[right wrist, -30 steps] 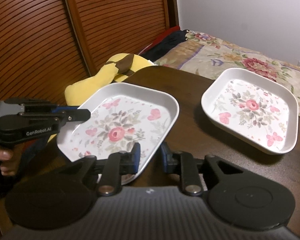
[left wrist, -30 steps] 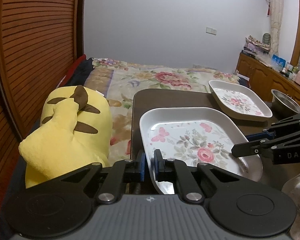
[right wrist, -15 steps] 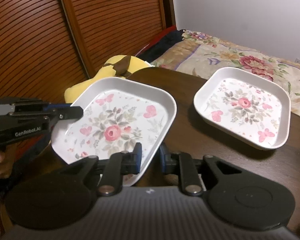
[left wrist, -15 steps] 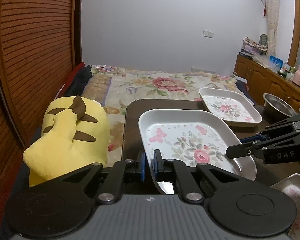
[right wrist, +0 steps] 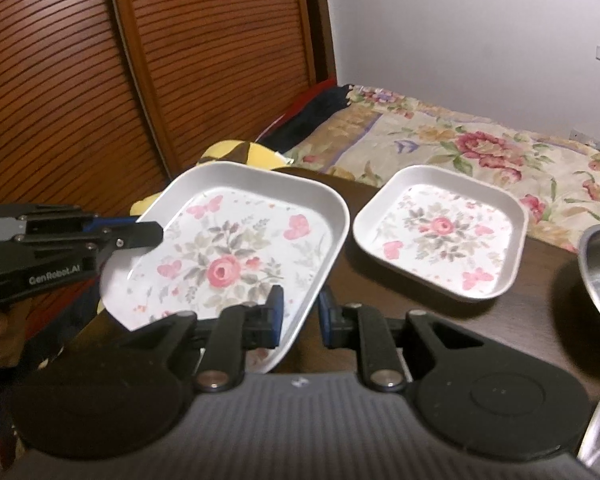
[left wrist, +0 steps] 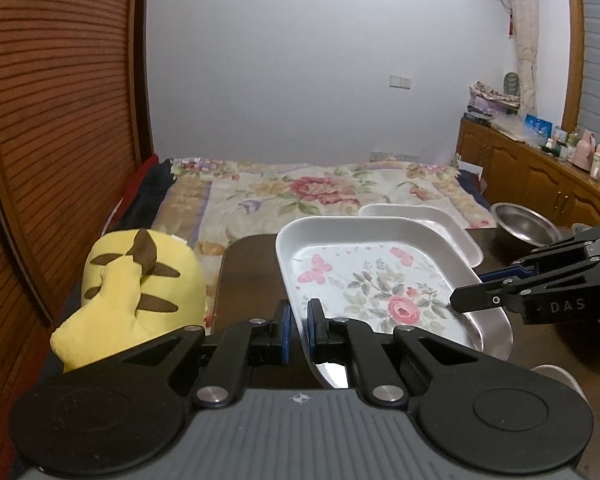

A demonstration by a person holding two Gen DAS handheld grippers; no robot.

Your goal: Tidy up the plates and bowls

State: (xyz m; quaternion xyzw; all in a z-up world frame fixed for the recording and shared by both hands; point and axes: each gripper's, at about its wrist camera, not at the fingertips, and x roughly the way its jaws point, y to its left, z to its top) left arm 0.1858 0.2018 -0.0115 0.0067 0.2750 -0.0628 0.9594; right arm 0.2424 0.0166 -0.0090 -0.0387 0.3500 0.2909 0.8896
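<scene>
My left tool (left wrist: 298,330) and right tool (right wrist: 300,316) both clamp the large white floral square plate (right wrist: 236,256), lifted off the dark desk (right wrist: 380,292). The smaller matching floral plate (right wrist: 440,236) lies ahead-right of it, nearer my right hand.

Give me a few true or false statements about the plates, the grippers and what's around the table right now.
1. Both grippers grip the larger floral plate. True: the left gripper and right gripper each clamp its rim.
2. The smaller floral plate is stacked on the larger one. False: it sits apart on the table.
3. A yellow plush toy lies beside the table. True.
4. The metal bowl is upside down. False: its opening faces up.
</scene>
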